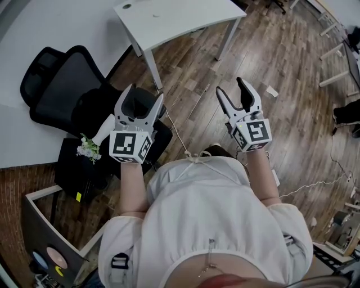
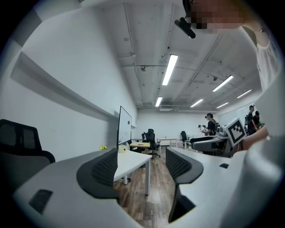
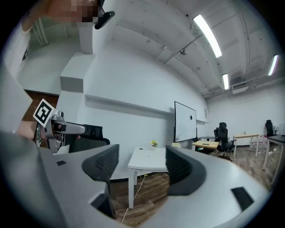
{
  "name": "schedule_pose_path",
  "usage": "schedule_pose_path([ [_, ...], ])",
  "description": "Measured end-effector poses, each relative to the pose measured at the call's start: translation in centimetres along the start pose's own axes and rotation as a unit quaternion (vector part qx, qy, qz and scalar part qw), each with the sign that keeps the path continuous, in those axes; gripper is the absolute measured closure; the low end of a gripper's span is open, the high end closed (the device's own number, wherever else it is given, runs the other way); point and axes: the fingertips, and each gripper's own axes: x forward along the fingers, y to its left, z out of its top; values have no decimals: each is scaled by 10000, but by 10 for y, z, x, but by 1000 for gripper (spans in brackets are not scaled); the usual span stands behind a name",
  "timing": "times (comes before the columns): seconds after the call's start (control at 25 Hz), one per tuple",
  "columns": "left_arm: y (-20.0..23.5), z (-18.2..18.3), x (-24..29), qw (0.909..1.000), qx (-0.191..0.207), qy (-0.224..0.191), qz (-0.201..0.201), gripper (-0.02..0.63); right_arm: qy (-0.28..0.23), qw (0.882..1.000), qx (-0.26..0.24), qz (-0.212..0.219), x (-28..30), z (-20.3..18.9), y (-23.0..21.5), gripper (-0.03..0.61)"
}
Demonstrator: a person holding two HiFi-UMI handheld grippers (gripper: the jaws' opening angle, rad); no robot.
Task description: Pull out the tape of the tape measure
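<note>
At far left, black office chair [image 1: 67,84], with a small flower sprig [image 1: 88,149] just beside its seat. Next, left claw [image 1: 143,97] held level, overlapping the chair seat in the head view; jaws wide apart, nothing between them but open room. Further ahead, between the two claws, white bench [image 1: 180,17], bare on the part in view. To the right, right claw [image 1: 231,86] level above wood floor [image 1: 270,62]; jaws apart too, somewhat less wide, likewise empty. No tape measure found in any view: not on the bench, not on the floor, not in either claw. Judged step: before the start, search or approach only, no pull under way. Needed next: locating the tape measure first, then probably steadying its case with one claw and pinching the tape's end with the other.
</note>
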Motion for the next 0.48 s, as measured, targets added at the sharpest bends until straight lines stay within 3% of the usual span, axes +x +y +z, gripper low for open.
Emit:
schedule_pose_path([
  [0.04,0,-2,4,10000,26,36,30,279,-14,10000,33,-31,4,-1,-8,229],
  [0.12,0,-6,13,9998,101,159,88,272,-9,9999,3,-103,11,-4,-23,195],
  [0.48,2,-14,88,9973,95,470,548,270,40,9995,88,314,77,-18,-96,158],
])
